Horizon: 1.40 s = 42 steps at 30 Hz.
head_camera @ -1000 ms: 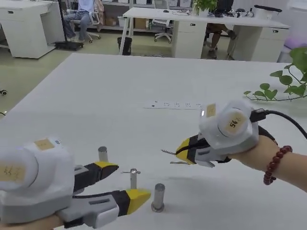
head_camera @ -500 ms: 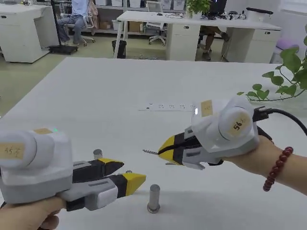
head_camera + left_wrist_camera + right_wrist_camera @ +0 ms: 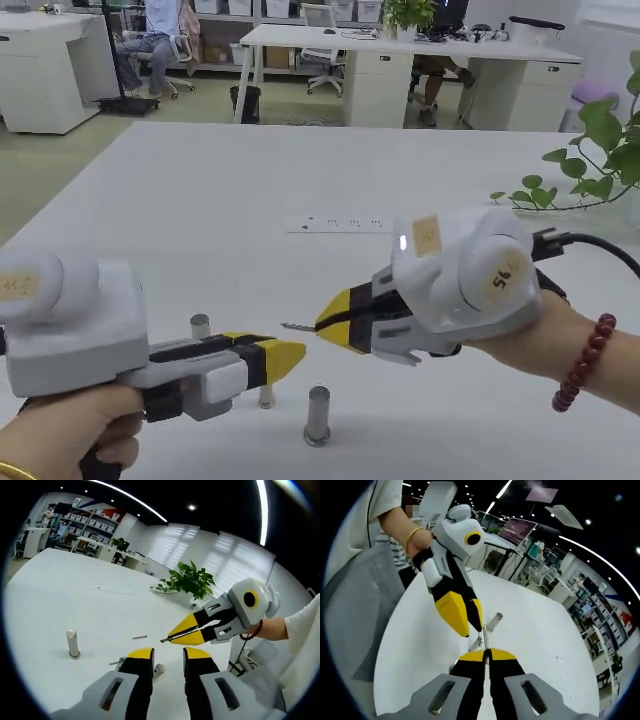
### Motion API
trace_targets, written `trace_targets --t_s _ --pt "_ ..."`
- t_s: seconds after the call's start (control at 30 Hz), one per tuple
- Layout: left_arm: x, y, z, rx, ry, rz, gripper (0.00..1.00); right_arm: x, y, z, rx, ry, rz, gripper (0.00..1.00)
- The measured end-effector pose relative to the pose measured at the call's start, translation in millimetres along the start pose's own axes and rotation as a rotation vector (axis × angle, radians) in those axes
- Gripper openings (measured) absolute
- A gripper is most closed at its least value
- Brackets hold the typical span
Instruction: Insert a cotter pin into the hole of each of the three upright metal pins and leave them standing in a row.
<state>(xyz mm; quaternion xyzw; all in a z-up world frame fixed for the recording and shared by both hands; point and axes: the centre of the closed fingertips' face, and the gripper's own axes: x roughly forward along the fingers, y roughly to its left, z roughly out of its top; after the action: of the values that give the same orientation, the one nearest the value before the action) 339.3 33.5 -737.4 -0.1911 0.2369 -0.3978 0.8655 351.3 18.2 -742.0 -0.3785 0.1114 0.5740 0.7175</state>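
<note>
Three short metal pins stand on the white table [image 3: 300, 180]: a far one [image 3: 200, 325], a near one [image 3: 318, 413], and a middle one [image 3: 266, 397] partly hidden under my left gripper [image 3: 272, 355]. That gripper's jaws [image 3: 167, 655] stand a little apart, with nothing gripped between them. The middle pin's cross-piece [image 3: 117, 661] shows beside its left jaw. My right gripper [image 3: 335, 320] is shut on a thin cotter pin [image 3: 297, 327], whose tip points at the left gripper's yellow fingertips [image 3: 452, 611]. The cotter pin [image 3: 485, 639] sticks out of the shut jaws [image 3: 487, 654].
A loose cotter pin [image 3: 140, 637] lies on the table beyond the jaws. A white power strip [image 3: 340, 223] lies mid-table, and a leafy plant [image 3: 590, 150] stands at the right edge. Desks and seated people are far behind.
My left gripper's jaws have narrowed from wide open and now lie over the middle pin. My right gripper has carried the cotter pin leftward, closer to the left gripper's tips.
</note>
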Motion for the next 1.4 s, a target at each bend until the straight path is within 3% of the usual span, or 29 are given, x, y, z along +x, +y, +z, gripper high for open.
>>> trace_targets --t_s 0.3,0.8,1.4 --pt "3.4 -6.7 -0.1 -0.057 -0.005 -0.034 0.13 -1.9 7.1 8.4 -0.073 -0.007 0.012 0.02" --pt "2.0 -9.4 -2.8 -0.104 -0.012 -0.049 0.01 -3.3 15.8 11.7 -0.100 -0.010 0.025 0.02" --pt "-0.1 -11.1 -6.0 -0.038 0.000 -0.063 0.00 -1.9 21.4 11.0 -0.042 -0.035 0.045 0.04"
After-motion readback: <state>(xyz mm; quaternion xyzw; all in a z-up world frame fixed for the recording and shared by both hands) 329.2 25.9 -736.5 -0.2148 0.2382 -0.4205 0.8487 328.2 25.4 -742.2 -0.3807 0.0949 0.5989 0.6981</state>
